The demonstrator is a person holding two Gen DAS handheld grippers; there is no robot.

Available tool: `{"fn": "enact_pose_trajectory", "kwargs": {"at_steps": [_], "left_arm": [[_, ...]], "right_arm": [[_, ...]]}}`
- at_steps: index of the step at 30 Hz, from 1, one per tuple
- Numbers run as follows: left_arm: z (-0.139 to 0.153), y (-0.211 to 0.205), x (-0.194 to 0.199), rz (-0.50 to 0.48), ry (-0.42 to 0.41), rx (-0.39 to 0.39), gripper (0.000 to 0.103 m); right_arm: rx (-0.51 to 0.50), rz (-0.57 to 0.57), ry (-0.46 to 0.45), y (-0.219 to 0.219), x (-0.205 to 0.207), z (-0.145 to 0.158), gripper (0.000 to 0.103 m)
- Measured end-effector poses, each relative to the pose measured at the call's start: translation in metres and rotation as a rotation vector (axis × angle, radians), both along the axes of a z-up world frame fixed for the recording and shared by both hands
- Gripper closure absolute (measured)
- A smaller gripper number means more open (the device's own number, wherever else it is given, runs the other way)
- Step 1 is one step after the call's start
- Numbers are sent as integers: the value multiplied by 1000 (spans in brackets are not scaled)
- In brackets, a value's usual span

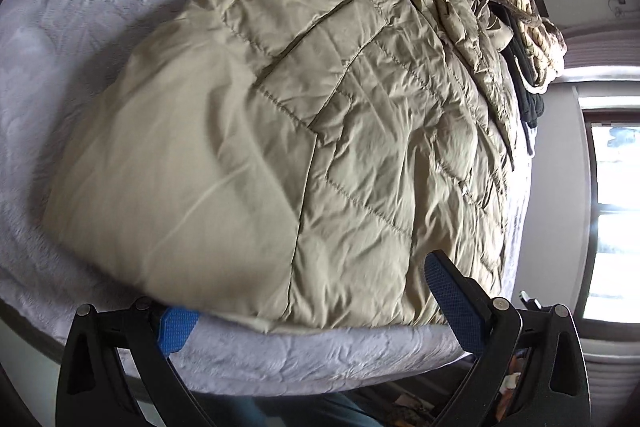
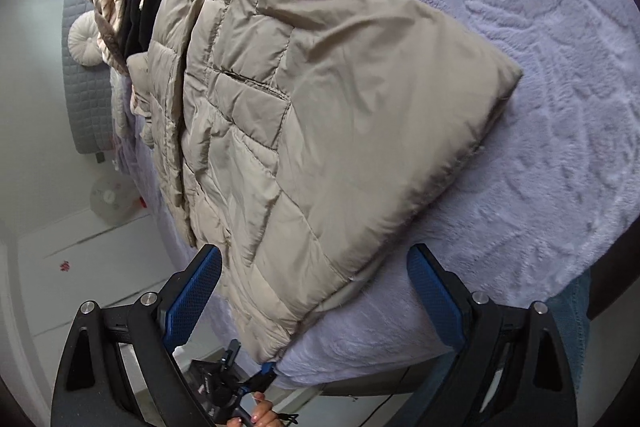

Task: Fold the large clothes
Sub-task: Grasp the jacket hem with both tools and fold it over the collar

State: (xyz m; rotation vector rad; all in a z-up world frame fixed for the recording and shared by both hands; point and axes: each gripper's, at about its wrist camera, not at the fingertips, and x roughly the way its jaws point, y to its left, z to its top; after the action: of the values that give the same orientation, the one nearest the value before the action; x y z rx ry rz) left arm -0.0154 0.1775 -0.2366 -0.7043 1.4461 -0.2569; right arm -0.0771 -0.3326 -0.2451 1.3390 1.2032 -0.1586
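A beige quilted puffer jacket (image 1: 320, 115) lies folded on a lavender fleece blanket (image 1: 80, 27) that covers a bed. My left gripper (image 1: 316, 311) is open at the bed's near edge. The jacket's hem sits between its blue pads and covers the tip of the left pad (image 1: 176, 327). In the right wrist view the jacket (image 2: 320, 115) stretches from the bed's corner toward the headboard. My right gripper (image 2: 316, 291) is open, with its fingers either side of the jacket's lower end. A hand (image 2: 262, 413) holds the left gripper (image 2: 256, 383) below that corner.
A striped beige garment (image 1: 516, 7) and a black garment (image 1: 528, 95) are piled beyond the jacket. A grey padded headboard (image 2: 84, 99) with a round cushion (image 2: 82, 41) stands at the bed's end. A window (image 1: 612, 219) is to the right, and a white fan (image 2: 110, 199) stands on the floor.
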Motion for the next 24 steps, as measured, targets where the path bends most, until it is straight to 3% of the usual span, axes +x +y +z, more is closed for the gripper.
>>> {"fn": "enact_pose_trajectory", "kwargs": {"at_steps": [6,8,9,10,11,12,13,14,15,19,24], "left_arm": [[-7,-8,16,-24,14,-24,1],[-6,-11,19,-54,8,-14,4],[-4,-13,19,-69,0,-11,11],[-3,-13,20,-90,-4,4,29],[-3,-13,20,-107,-4,24,51],[-2,-13,21,-121,-8,43,63],[0,-11,23,-140,-18,64,84],[3,-8,24,-147,-27,66,86],[7,-4,25,-146,-39,56,86],[42,5,33,-148,-127,9,89],[92,7,56,-136,-241,-2,89]], "right_arm": [[36,-28,-21,12,16,-12,9],[30,-31,-24,15,19,-13,14],[35,-32,-27,16,19,-14,21],[41,-34,-23,17,19,-15,27],[42,-36,-12,18,18,-16,42],[38,-33,1,19,18,-17,63],[22,-30,12,20,17,-18,76],[9,-29,11,21,16,-17,87],[3,-26,-5,22,16,-15,90],[-23,9,-91,24,17,6,92],[-80,116,-196,24,43,54,93]]}}
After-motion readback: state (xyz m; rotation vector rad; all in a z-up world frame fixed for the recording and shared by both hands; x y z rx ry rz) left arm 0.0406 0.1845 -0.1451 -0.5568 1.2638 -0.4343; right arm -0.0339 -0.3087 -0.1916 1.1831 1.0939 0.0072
